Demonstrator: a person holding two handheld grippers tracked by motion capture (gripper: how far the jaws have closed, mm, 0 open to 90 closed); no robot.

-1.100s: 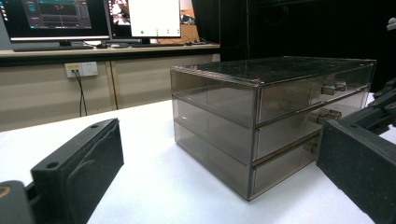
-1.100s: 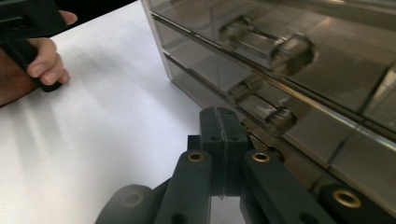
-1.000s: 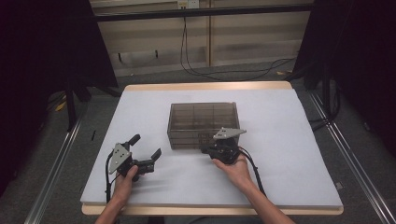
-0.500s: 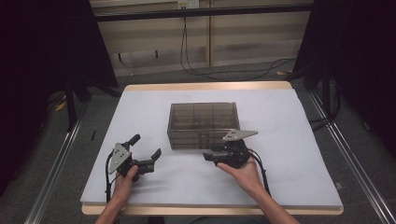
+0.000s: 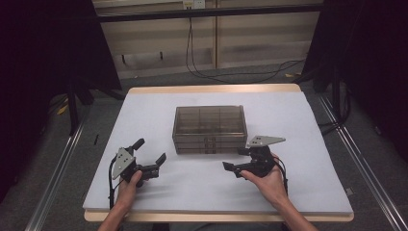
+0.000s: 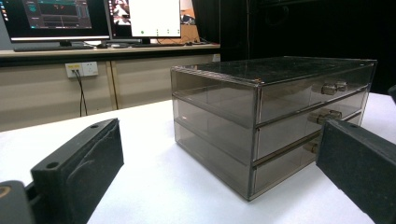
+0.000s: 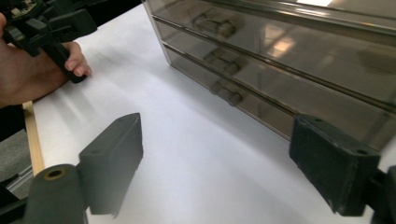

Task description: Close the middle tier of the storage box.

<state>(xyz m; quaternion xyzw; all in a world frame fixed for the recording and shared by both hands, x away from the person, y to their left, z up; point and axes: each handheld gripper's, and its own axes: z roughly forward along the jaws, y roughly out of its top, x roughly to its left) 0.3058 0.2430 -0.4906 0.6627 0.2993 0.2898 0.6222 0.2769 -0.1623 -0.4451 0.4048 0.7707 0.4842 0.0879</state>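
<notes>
A smoky see-through box with three drawers (image 5: 209, 126) stands in the middle of the white table, all drawers pushed in. My left gripper (image 5: 150, 151) rests near the front left of the table, open and empty, aimed toward the box. In the left gripper view the box (image 6: 275, 116) shows corner-on between the spread jaws, small knobs (image 6: 334, 87) on its front. My right gripper (image 5: 234, 159) sits in front of the box's right end, open, pointing left. In the right gripper view the drawer fronts (image 7: 280, 60) run close by, and the other hand with its gripper (image 7: 46, 28) is farther off.
The table's white top (image 5: 308, 125) has a wooden edge (image 5: 211, 216) at the front. Metal rails (image 5: 53, 178) run on the floor at both sides, and cables (image 5: 226, 72) lie behind the table. Monitors (image 6: 93, 18) stand on a far bench.
My right gripper has drawn back from the box's front, moving right and toward the near edge. The left gripper and the box have stayed put.
</notes>
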